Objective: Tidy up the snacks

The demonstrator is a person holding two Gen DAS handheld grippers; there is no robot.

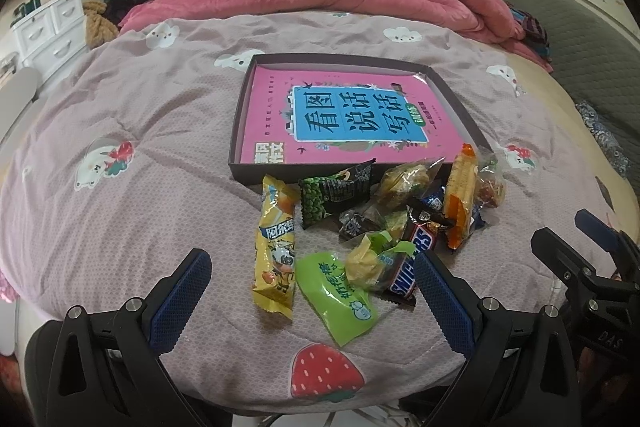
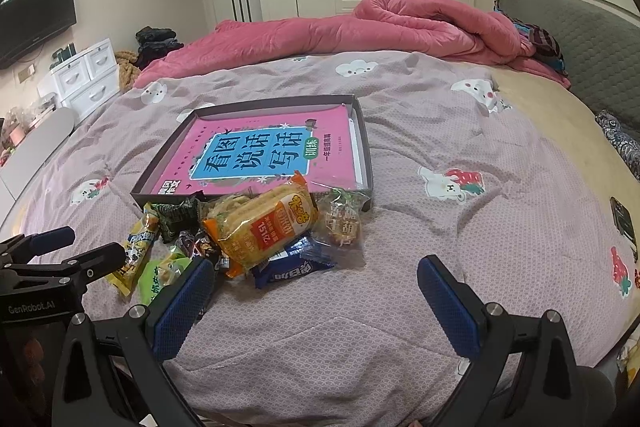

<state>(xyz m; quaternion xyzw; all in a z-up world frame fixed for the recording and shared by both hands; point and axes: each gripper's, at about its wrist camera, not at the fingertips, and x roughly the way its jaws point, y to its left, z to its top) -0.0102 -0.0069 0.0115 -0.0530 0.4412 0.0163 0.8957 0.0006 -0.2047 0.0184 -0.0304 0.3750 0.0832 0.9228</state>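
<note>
Snack packets (image 1: 372, 227), a loose pile on the bedspread (image 1: 140, 167) just before the shallow box (image 1: 240, 131): light, crinkly, slippery film, likely crushable, best pinched at a sealed end; left gripper (image 1: 312, 291) and right gripper (image 2: 316, 295) both spread wide, empty.

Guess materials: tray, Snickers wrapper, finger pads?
Tray: likely matte dark cardboard, with thin folded walls. Snickers wrapper: glossy plastic film, crinkled and reflective. Finger pads: blue, probably rubber, with a dotted grip texture.
</note>
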